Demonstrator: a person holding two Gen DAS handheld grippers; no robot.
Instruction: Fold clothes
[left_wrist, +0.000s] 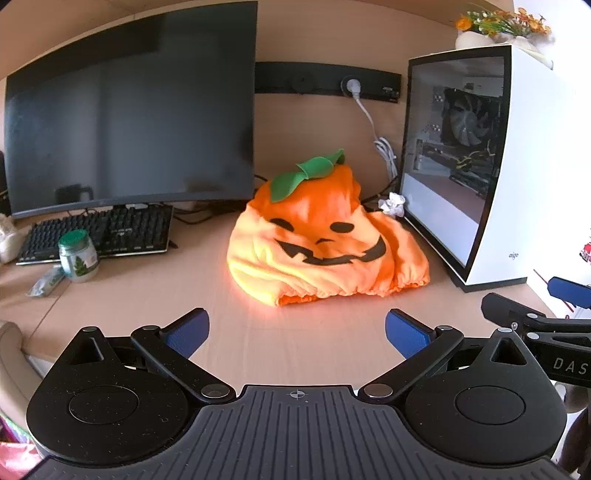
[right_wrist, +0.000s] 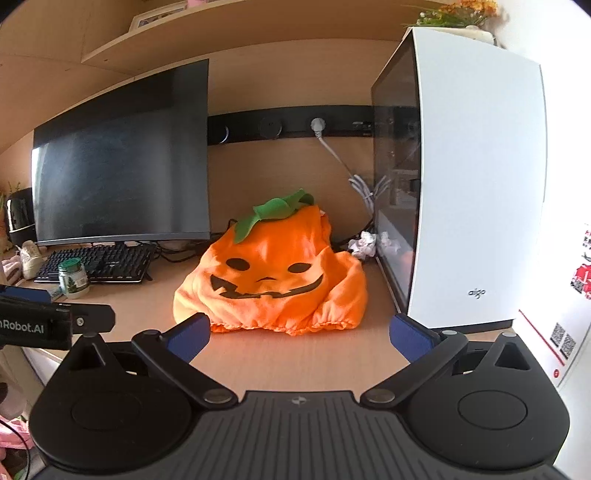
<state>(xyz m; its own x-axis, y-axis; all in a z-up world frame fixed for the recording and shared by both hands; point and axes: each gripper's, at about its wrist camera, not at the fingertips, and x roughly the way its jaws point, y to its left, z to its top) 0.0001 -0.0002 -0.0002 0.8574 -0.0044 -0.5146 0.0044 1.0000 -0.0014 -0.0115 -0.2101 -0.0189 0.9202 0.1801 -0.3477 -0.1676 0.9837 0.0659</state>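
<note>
An orange pumpkin costume (left_wrist: 325, 243) with a black jack-o'-lantern face and green leaf collar lies crumpled in a heap on the wooden desk (left_wrist: 207, 288). It also shows in the right wrist view (right_wrist: 273, 284). My left gripper (left_wrist: 297, 332) is open and empty, a short way in front of the costume's elastic hem. My right gripper (right_wrist: 299, 336) is open and empty, just in front of the hem. The right gripper also shows at the right edge of the left wrist view (left_wrist: 546, 306); the left gripper shows at the left edge of the right wrist view (right_wrist: 51, 317).
A dark monitor (left_wrist: 129, 110) and black keyboard (left_wrist: 99, 232) stand at the left, with a green-lidded jar (left_wrist: 78, 255) in front. A white PC case (left_wrist: 476, 162) stands right of the costume, with crumpled paper (left_wrist: 392, 203) and cables beside it.
</note>
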